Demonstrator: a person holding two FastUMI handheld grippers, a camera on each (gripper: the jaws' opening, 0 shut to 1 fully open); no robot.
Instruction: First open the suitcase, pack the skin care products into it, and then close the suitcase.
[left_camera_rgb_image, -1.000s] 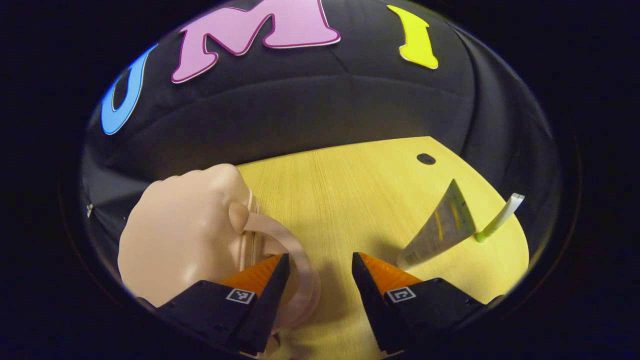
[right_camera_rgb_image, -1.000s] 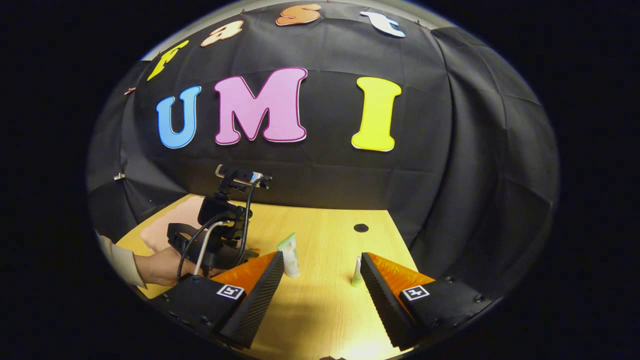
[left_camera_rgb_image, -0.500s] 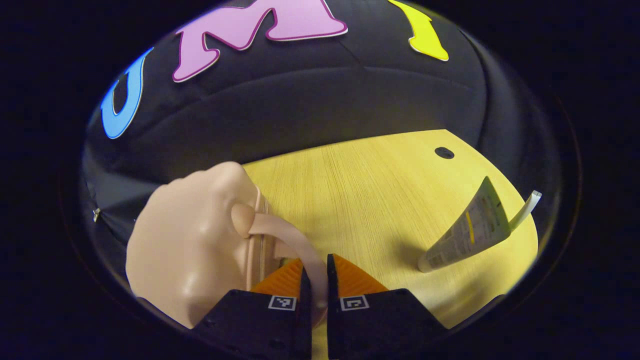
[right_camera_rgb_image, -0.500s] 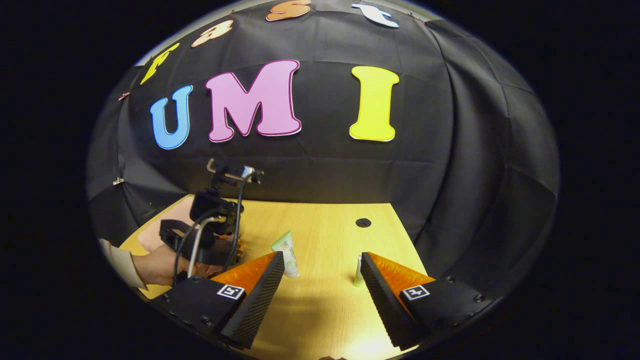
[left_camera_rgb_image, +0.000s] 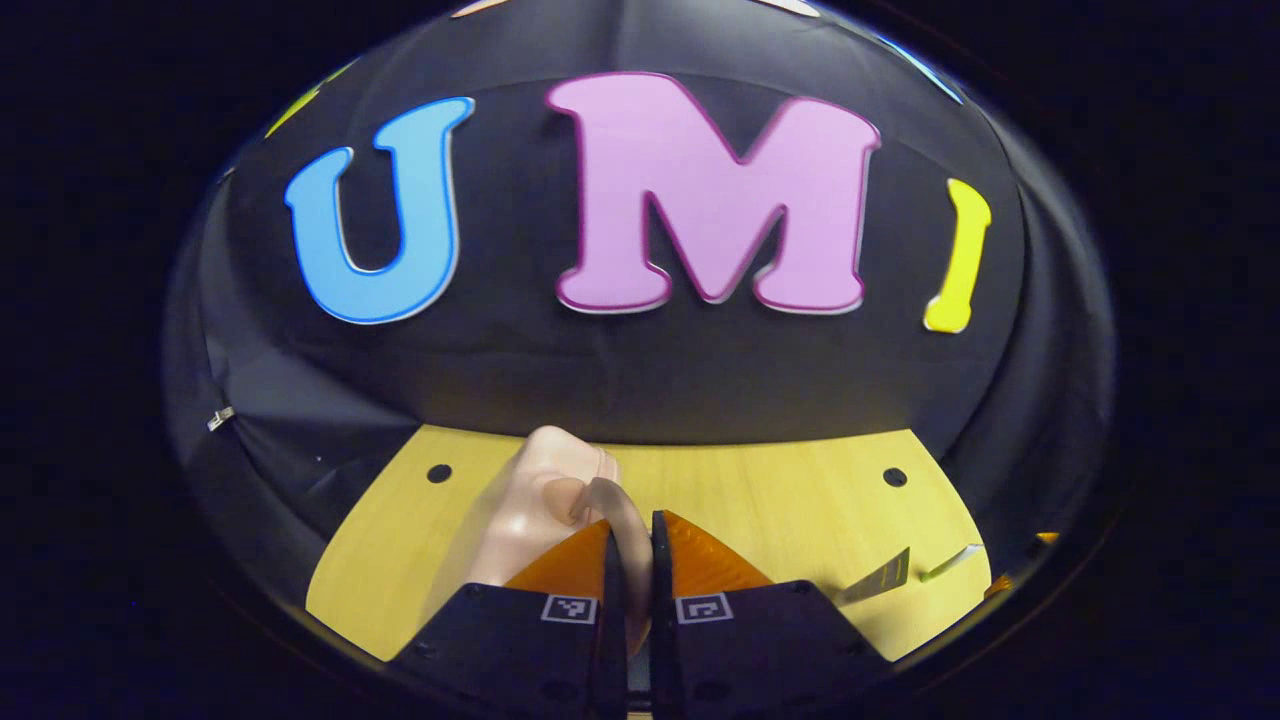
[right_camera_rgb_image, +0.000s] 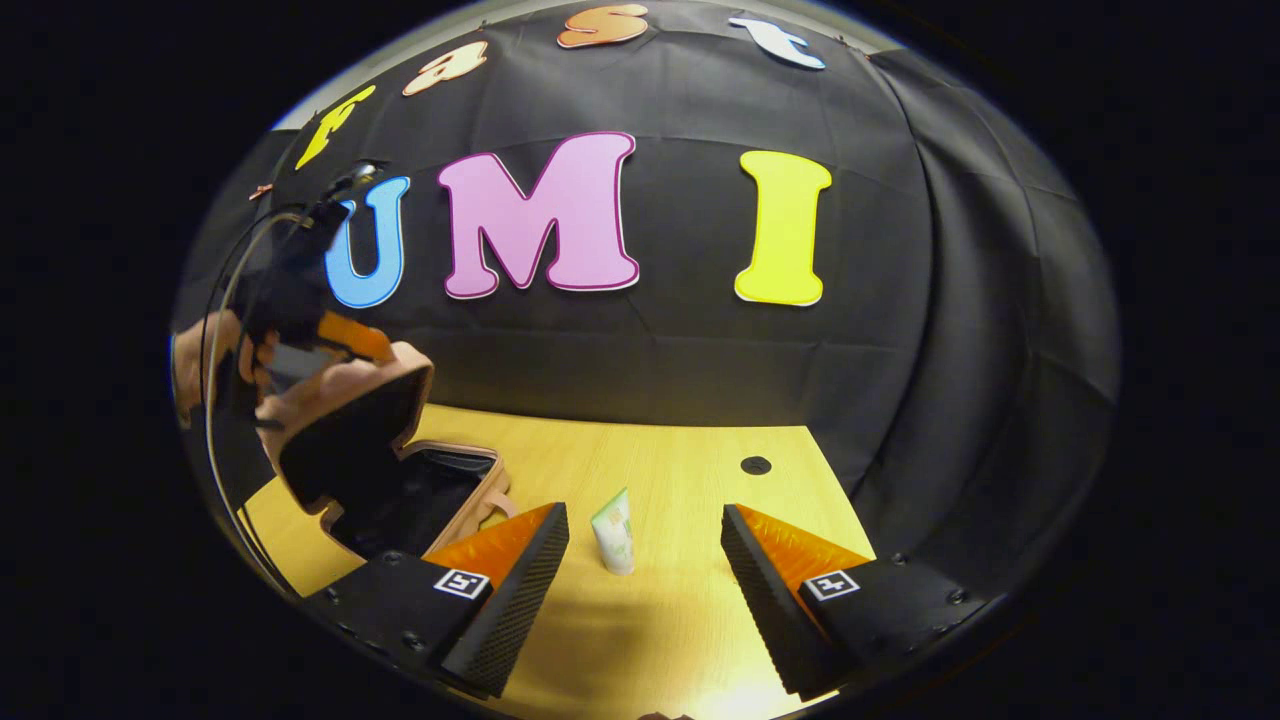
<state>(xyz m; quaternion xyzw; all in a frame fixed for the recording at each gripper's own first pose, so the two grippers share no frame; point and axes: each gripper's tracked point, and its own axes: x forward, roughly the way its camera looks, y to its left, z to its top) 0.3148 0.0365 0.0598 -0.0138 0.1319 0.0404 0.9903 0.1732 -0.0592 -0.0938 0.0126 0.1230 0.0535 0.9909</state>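
Yellow table (right_camera_rgb_image: 640, 620): left gripper (left_camera_rgb_image: 630, 560) jaws clamp the suitcase (right_camera_rgb_image: 380, 470) handle (left_camera_rgb_image: 625, 515), lid raised lower left; a slipping strap would drop it. Right gripper (right_camera_rgb_image: 640, 560) jaws apart.

Pale pink suitcase (right_camera_rgb_image: 345, 395) (black lining), white-and-green tube (right_camera_rgb_image: 613, 530), yellow wood-grain table (right_camera_rgb_image: 650, 620)

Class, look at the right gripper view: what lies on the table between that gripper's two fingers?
In the right gripper view, a skin care tube stands on the wooden table, cap down, between the open right gripper fingers, touching neither.
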